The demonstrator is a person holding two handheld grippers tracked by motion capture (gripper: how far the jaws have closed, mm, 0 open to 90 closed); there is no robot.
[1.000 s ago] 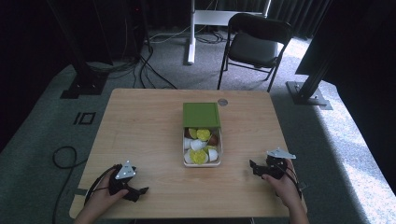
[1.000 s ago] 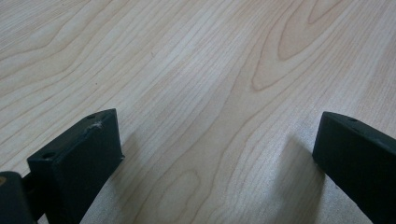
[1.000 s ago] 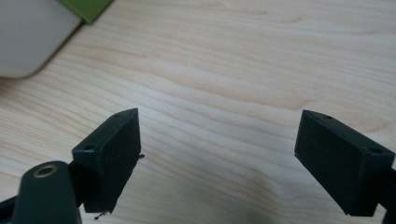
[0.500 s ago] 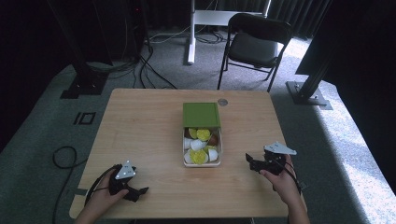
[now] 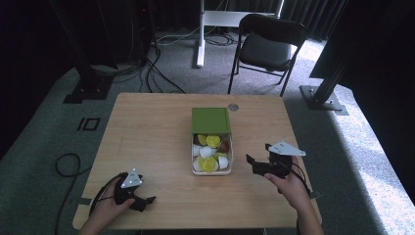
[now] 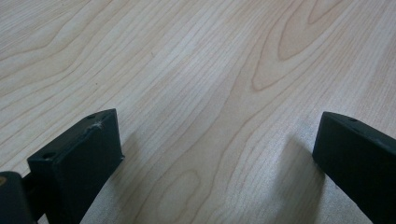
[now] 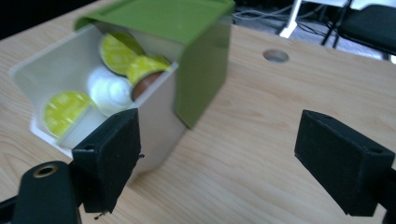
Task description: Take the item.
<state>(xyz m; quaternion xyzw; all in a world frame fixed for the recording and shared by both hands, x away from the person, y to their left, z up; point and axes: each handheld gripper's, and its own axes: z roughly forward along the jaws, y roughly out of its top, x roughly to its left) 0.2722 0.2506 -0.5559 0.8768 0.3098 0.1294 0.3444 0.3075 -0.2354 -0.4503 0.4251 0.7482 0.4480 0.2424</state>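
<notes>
Light wood desk, grey carpet, black chair behind box. Right gripper spread just beside box; left gripper spread, well apart.

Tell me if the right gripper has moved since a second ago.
Yes. The right gripper has shifted left and slightly away from the person, closing in on the white box of capsules, which stayed put.

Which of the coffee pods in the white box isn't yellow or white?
The brown pod, tucked against the box's wall just under the edge of the green lid. The other pods visible have yellow-green or white tops; it alone is brown.
</notes>
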